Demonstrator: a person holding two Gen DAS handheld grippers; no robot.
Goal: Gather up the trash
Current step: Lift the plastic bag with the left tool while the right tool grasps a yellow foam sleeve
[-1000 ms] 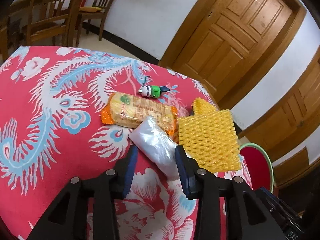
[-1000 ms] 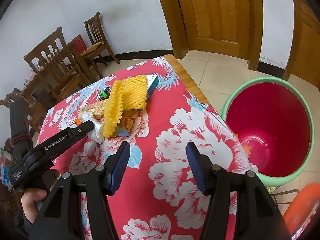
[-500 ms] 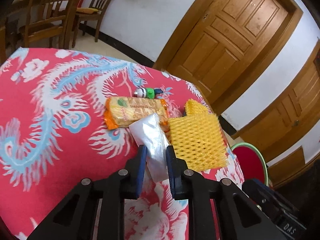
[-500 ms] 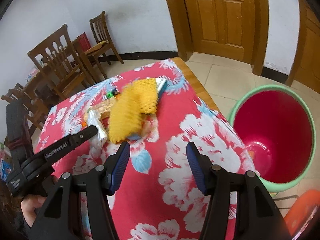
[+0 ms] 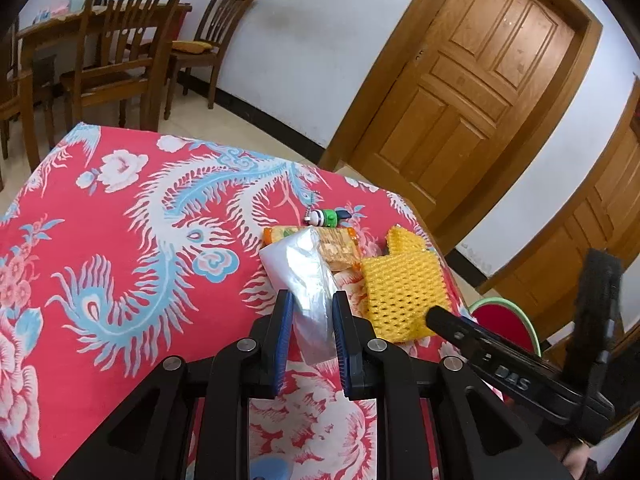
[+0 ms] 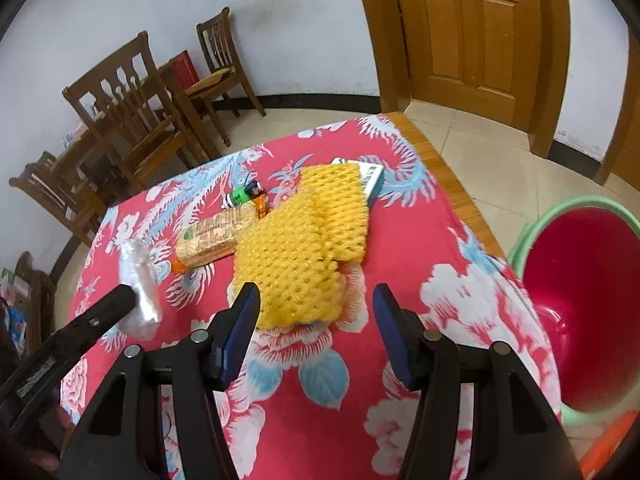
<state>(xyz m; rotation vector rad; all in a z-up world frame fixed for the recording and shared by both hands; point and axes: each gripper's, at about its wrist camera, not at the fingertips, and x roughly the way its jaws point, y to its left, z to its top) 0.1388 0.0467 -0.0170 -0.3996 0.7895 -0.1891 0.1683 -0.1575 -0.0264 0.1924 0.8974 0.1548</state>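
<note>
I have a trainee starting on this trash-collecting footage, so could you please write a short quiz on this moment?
1. True or false: the left gripper is shut on the clear plastic bag.
2. Multiple choice: what lies just ahead of the open right gripper? A) the yellow foam net B) the cracker packet C) the green keychain toy
3. Fill in: the red bucket stands on the floor and has a ____ rim.

Key: 1 true; 2 A; 3 green.
</note>
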